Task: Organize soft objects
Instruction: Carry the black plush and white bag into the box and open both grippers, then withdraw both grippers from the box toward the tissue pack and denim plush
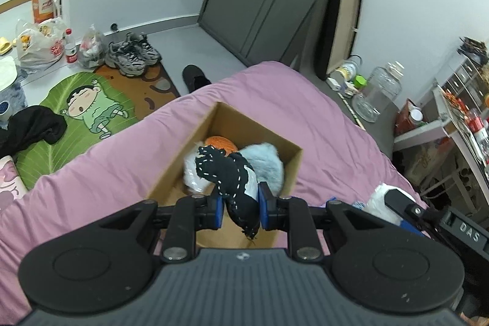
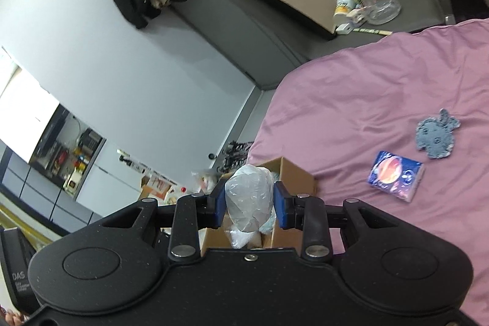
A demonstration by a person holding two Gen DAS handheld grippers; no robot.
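Note:
My left gripper is shut on a black soft toy with white stitching, held over the open cardboard box on the pink bed. Inside the box lie an orange soft object, a pale blue fluffy one and a white one. My right gripper is shut on a white soft object wrapped in clear plastic, above the same box. A grey knitted piece and a small blue packet lie on the bed to the right.
The pink bedspread covers the bed. On the floor are a green cartoon rug, sneakers, bags and a bottle. A glass jar and a cluttered shelf stand at the right. The right gripper shows at the left view's right edge.

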